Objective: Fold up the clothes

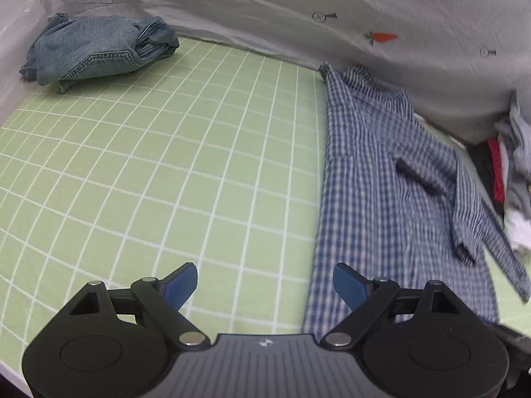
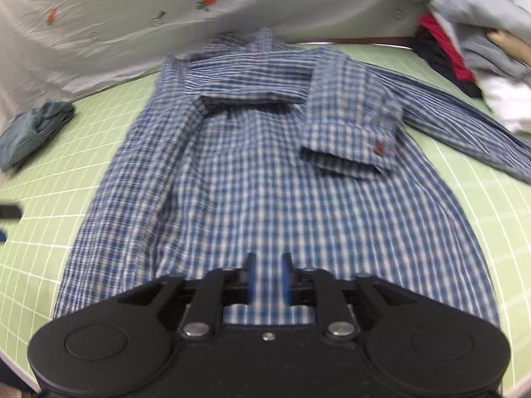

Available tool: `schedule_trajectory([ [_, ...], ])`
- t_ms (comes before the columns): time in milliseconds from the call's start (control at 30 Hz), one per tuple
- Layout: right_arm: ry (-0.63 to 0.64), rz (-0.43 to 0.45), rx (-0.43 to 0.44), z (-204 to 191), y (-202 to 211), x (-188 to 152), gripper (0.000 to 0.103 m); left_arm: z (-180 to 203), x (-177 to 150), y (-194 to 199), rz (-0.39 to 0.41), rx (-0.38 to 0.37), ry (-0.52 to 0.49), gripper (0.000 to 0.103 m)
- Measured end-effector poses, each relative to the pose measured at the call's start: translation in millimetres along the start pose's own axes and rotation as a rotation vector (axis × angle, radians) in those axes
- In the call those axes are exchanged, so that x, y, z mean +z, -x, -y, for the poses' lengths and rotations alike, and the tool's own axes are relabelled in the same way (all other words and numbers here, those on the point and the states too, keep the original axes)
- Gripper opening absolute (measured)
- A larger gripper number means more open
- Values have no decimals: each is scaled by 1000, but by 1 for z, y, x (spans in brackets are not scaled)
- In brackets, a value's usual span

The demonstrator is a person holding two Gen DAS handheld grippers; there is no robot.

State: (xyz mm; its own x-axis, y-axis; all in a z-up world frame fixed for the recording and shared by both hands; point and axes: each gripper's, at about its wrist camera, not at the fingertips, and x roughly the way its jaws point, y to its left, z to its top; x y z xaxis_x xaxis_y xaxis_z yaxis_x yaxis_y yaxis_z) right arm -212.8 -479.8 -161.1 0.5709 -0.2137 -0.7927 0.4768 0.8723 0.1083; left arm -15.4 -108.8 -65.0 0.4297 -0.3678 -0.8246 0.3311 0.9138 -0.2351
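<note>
Shirt fabric is the main hazard here: the blue checked shirt [image 2: 275,172] lies spread on a green gridded table [image 1: 149,165], one sleeve already folded across its chest with the cuff [image 2: 351,152] resting loose on top, and the other sleeve trailing away to the right. The right tongs [image 2: 268,282] hover low over the shirt's near hem, their blue pads narrowed to a slim gap with checked cloth visible between them; whether they actually pinch the hem cannot be told. The left tongs [image 1: 265,285] stand wide open and hold nothing, poised over bare table just left of the shirt's left edge. A likely slip is that a pull on the hem drags the whole shirt and shakes the folded sleeve out of place, or that only one layer is caught. Open room lies to the left, where the grid is bare up to a folded denim garment [image 1: 96,49] in the far left corner. A white cloth backdrop [image 1: 332,6] closes the far side, and a heap of clothes [image 2: 471,43] crowds the far right, close to the trailing sleeve.
</note>
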Motion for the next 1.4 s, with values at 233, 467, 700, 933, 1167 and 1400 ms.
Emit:
schedule_trajectory([
  [233,-103,10,-158,6,25,-7,61,-2,2,-5,-9,-35,-74,97],
  [467,-126,27,-242,20,44,-10,103,28,9,-23,-22,-96,-126,97],
  [700,-207,16,-275,66,42,-11,103,81,8,-31,-2,-107,-143,98],
  [933,-142,-39,-157,134,23,3,103,156,-4,-42,37,-53,-70,98],
  [1167,-129,-16,-137,223,10,34,103,233,-13,-66,38,-34,-39,98],
  [1400,-225,1,-197,295,1,50,103,284,-2,-92,25,-43,-66,98],
])
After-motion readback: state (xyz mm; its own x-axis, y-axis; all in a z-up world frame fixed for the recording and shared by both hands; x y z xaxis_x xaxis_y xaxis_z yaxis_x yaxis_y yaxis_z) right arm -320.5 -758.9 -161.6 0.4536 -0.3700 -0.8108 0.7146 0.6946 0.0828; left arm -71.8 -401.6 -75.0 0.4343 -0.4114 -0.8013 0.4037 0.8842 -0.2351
